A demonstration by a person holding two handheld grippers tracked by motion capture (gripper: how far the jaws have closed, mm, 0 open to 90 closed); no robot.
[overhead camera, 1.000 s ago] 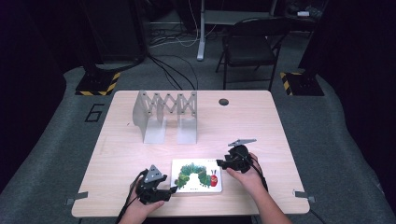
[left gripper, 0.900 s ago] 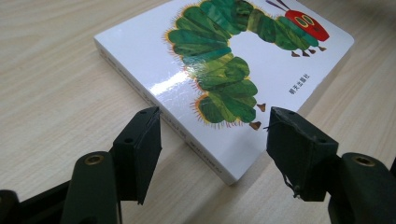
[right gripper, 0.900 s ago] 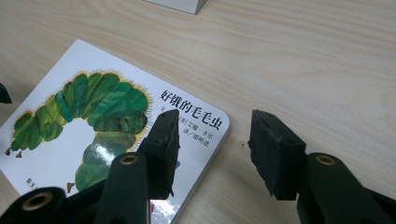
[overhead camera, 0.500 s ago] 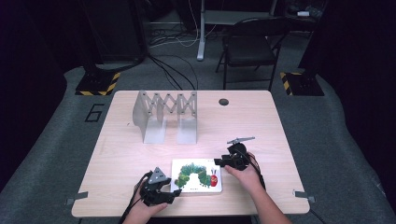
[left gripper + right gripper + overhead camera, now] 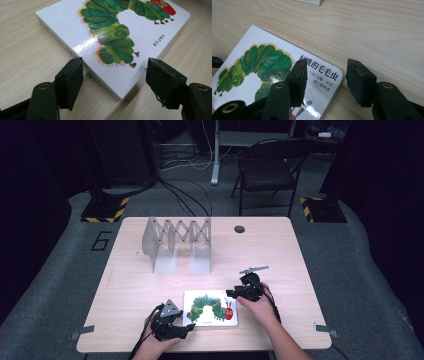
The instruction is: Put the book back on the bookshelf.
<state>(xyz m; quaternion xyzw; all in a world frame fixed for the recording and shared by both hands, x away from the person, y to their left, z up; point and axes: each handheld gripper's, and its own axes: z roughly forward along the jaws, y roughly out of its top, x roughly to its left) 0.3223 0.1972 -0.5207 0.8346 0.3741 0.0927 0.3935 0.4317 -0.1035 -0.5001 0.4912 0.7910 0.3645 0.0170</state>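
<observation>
A white board book (image 5: 210,307) with a green caterpillar on its cover lies flat near the front edge of the wooden table (image 5: 300,270). My left gripper (image 5: 176,329) sits at the book's near left corner. Its jaws have just been opening and stand open around that corner of the book (image 5: 112,32) without pressing it, the left gripper (image 5: 115,76) held low over the table. My right gripper (image 5: 239,293) is at the book's far right corner. Its jaws have also just opened a little; one fingertip (image 5: 298,75) hangs over the book (image 5: 262,65), the other beside its edge.
A grey metal accordion rack (image 5: 177,245) stands on the table's far left half; its base (image 5: 308,2) shows beyond the book. A small dark round spot (image 5: 239,229) marks the far edge. A folding chair (image 5: 265,170) stands behind the table.
The left gripper has shifted slightly toward the book's near corner. The right hand and the book have stayed where they were.
</observation>
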